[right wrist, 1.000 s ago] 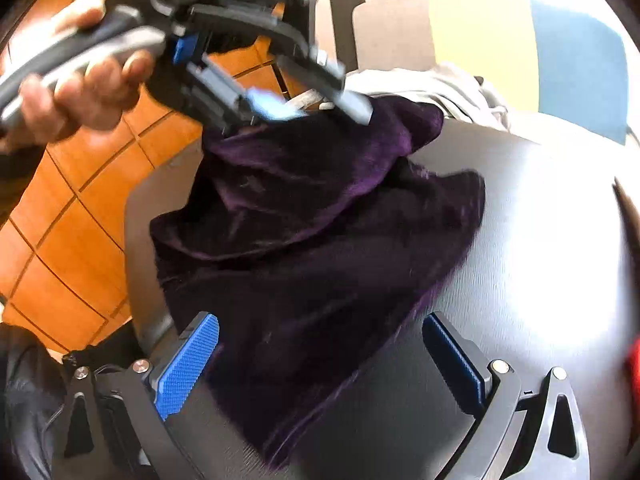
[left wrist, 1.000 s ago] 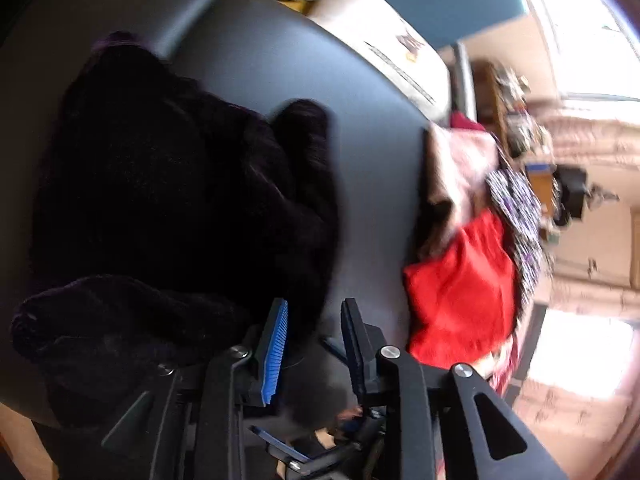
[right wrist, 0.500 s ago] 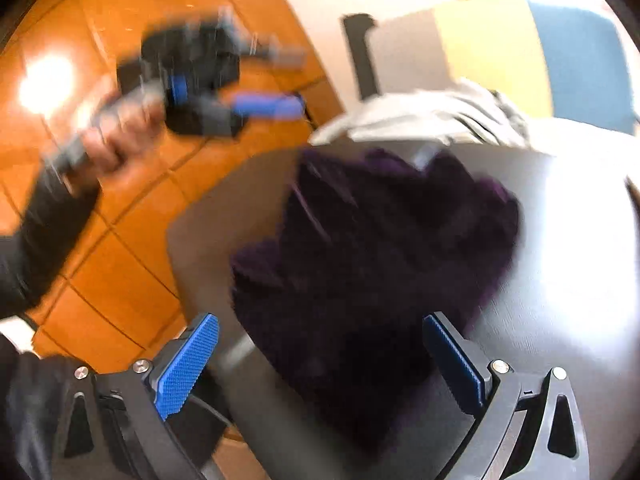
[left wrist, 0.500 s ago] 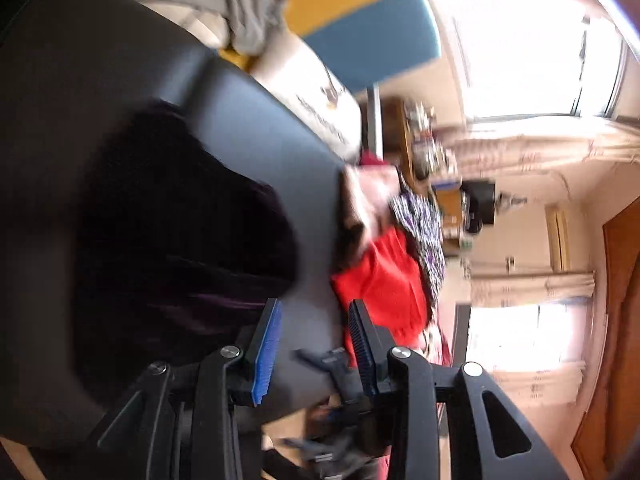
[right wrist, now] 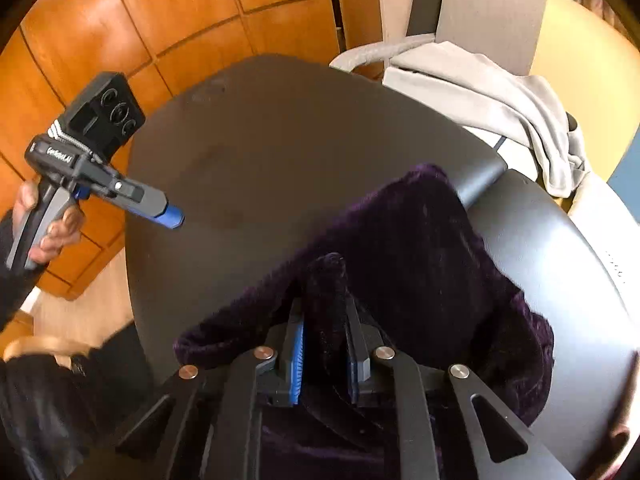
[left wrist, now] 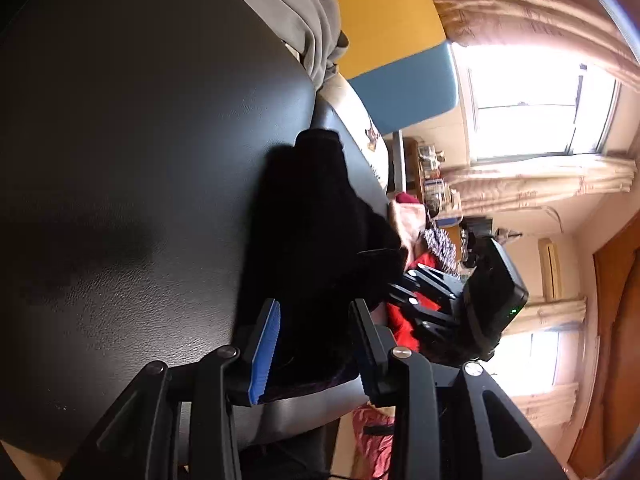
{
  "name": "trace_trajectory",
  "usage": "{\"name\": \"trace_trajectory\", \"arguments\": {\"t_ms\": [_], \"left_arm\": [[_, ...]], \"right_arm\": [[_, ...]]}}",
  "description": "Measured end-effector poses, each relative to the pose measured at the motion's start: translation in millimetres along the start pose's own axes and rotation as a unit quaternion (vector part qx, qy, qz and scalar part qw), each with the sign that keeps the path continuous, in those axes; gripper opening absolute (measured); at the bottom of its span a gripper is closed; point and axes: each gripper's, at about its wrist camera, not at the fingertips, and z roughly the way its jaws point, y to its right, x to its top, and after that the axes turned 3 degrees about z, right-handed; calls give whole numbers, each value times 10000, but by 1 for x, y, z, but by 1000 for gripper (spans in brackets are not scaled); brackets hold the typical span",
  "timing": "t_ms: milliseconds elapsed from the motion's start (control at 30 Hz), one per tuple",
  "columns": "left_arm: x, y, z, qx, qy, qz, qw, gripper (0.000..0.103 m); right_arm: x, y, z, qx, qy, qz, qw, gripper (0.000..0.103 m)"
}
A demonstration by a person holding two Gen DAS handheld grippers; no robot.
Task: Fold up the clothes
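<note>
Orange-tiled floor surrounds a dark round table [right wrist: 280, 128], seen upper left of the right wrist view. On it lies a bunched dark purple velvet garment [right wrist: 420, 240], lower centre to right. Right gripper [right wrist: 324, 344] is clamped on a raised ridge of that garment. Left gripper [right wrist: 170, 216], at left of frame in a hand [right wrist: 52, 232], is clear of the cloth; its own view shows the fingers parted, nothing between them. Judgement: a regrasp or fold-over is in hand; next move calls for the left claw to take a free edge and draw it flat
</note>
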Motion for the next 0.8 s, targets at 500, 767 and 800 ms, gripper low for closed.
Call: {"name": "trace_trajectory", "arguments": {"t_ms": [500,767,800], "left_arm": [[-22,36,66,-437,-604,811,9939,36],[-39,41,78,-350,-705,1275,9887,36],[-41,42,79,-343,-714,1333,9879,37]], "right_arm": [[-203,32,-45,157,959,2270,9690,19],[-229,32,-89,798,2234,2843,9289,89],[-225,34,-94,853,2339,2858,9254,89]]}}
